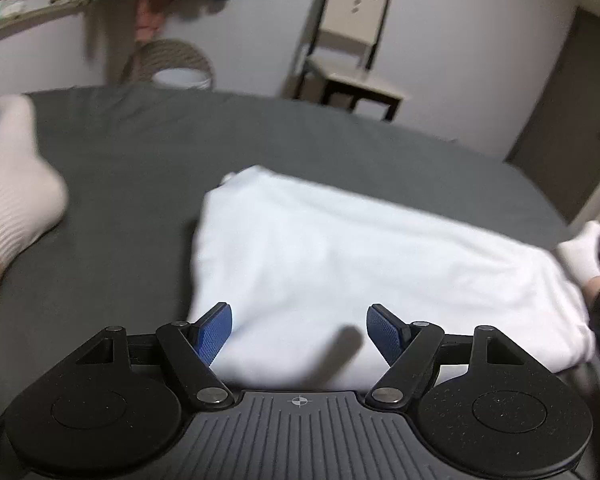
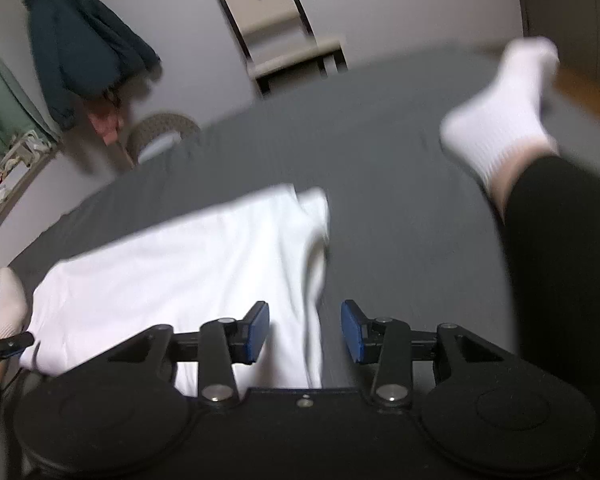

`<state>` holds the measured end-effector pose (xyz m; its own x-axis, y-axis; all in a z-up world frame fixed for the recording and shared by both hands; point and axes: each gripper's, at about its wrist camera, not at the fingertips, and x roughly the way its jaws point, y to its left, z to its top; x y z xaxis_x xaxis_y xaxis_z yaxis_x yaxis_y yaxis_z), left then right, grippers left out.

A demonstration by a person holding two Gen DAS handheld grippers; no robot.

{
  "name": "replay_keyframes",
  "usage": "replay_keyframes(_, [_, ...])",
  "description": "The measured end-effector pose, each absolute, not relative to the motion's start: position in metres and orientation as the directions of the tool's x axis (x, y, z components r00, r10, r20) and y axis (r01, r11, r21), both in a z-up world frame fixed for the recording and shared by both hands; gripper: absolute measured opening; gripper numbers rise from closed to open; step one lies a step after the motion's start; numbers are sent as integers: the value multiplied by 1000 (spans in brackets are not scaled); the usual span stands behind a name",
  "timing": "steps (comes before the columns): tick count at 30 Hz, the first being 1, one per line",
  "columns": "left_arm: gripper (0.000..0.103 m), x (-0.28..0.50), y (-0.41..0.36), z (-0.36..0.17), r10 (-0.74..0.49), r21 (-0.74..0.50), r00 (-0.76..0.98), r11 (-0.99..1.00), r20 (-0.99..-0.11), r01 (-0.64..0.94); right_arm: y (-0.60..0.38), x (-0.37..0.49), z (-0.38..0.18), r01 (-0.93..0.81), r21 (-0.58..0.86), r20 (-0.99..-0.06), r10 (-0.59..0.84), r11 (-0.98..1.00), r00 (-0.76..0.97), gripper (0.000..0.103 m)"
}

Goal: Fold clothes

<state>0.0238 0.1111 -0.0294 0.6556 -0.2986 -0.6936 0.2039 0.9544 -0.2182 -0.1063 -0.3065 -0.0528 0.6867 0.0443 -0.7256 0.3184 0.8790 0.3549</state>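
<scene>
Grey bedsheet [image 1: 140, 152] under folded white garment [image 1: 340, 248], socked feet [image 2: 504, 112] alongside.

A bedroom: grey-sheeted bed [image 1: 140, 152] (chair [image 1: 352, 52] beside), jacket [image 2: 84, 48] hanging.

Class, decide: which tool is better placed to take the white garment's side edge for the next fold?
Probably the right tool: open, straddling the white garment edge. The left tool faces mid-cloth.
</scene>
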Motion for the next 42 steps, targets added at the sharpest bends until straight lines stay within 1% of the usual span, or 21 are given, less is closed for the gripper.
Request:
replay_keyframes(4, [75, 20, 123, -19, -266, -121, 667, 959, -696, 256, -308, -118, -61, 306, 402, -741, 110, 863, 662, 39])
replay_keyframes(8, [75, 19, 132, -17, -262, -33, 616, 933, -743, 358, -301, -119, -58, 267, 390, -741, 128, 881, 659, 35])
replay_keyframes(10, [75, 17, 133, -19, -250, -5, 610, 928, -752, 373, -297, -118, -58, 252, 381, -749, 137, 890, 648, 22])
replay_keyframes(11, [74, 15, 132, -19, -243, 8, 608, 925, -756, 379, -295, -117, -59, 248, 375, -756, 139, 893, 640, 19])
replay_keyframes(13, [59, 12, 131, -21, -225, 40, 602, 918, -766, 394, -293, -116, -61, 247, 361, -764, 134, 899, 632, 13])
replay_keyframes(15, [25, 12, 124, -26, -188, 96, 590, 904, -785, 416, -294, -117, -61, 246, 362, -763, 134, 899, 633, 6])
replay_keyframes(16, [16, 12, 122, -28, -178, 113, 586, 898, -791, 425, -292, -118, -60, 244, 352, -762, 125, 904, 635, 5])
replay_keyframes(17, [9, 12, 120, -30, -174, 120, 586, 896, -791, 428, -289, -118, -59, 235, 333, -766, 116, 913, 632, 4])
replay_keyframes(19, [5, 12, 119, -28, -173, 122, 595, 898, -785, 423, -283, -117, -58, 219, 289, -773, 92, 932, 628, 4])
replay_keyframes(24, [4, 16, 120, -26, -109, 189, 623, 900, -774, 392, -263, -120, -46, 207, 28, -754, -115, 978, 647, 3])
replay_keyframes(28, [0, 20, 125, -29, -14, 271, 645, 901, -764, 339, -259, -117, -53, 199, 1, -780, -124, 980, 613, 3])
replay_keyframes(29, [0, 20, 129, -26, -21, 248, 650, 914, -760, 320, -260, -117, -55, 204, 20, -788, -110, 979, 605, 4])
replay_keyframes(30, [0, 19, 134, -21, -44, 206, 655, 932, -754, 299, -263, -118, -55, 216, 43, -791, -98, 975, 604, 6])
replay_keyframes(32, [1, 18, 142, -10, -87, 119, 668, 959, -739, 258, -272, -123, -49, 264, 110, -774, -84, 958, 628, 25])
replay_keyframes(34, [6, 17, 146, 3, -128, 31, 696, 977, -707, 212, -280, -130, -41, 306, 176, -732, -84, 935, 676, 62])
replay_keyframes(35, [10, 16, 146, 8, -156, -11, 713, 979, -683, 204, -282, -135, -36, 320, 205, -705, -87, 925, 704, 68])
replay_keyframes(36, [20, 14, 144, 13, -194, -59, 734, 977, -651, 206, -282, -139, -32, 325, 240, -675, -83, 915, 733, 76])
replay_keyframes(37, [30, 11, 140, 18, -239, -111, 749, 970, -617, 218, -283, -142, -28, 327, 285, -647, -71, 901, 759, 80])
replay_keyframes(39, [93, 2, 127, 24, -352, -224, 772, 936, -530, 273, -285, -147, -26, 323, 410, -604, -11, 853, 797, 84])
replay_keyframes(40, [100, -3, 120, 25, -401, -267, 776, 914, -486, 305, -285, -150, -27, 323, 471, -591, 22, 821, 806, 86])
replay_keyframes(42, [102, -11, 99, 25, -485, -313, 766, 871, -422, 378, -282, -154, -34, 341, 567, -586, 76, 750, 807, 87])
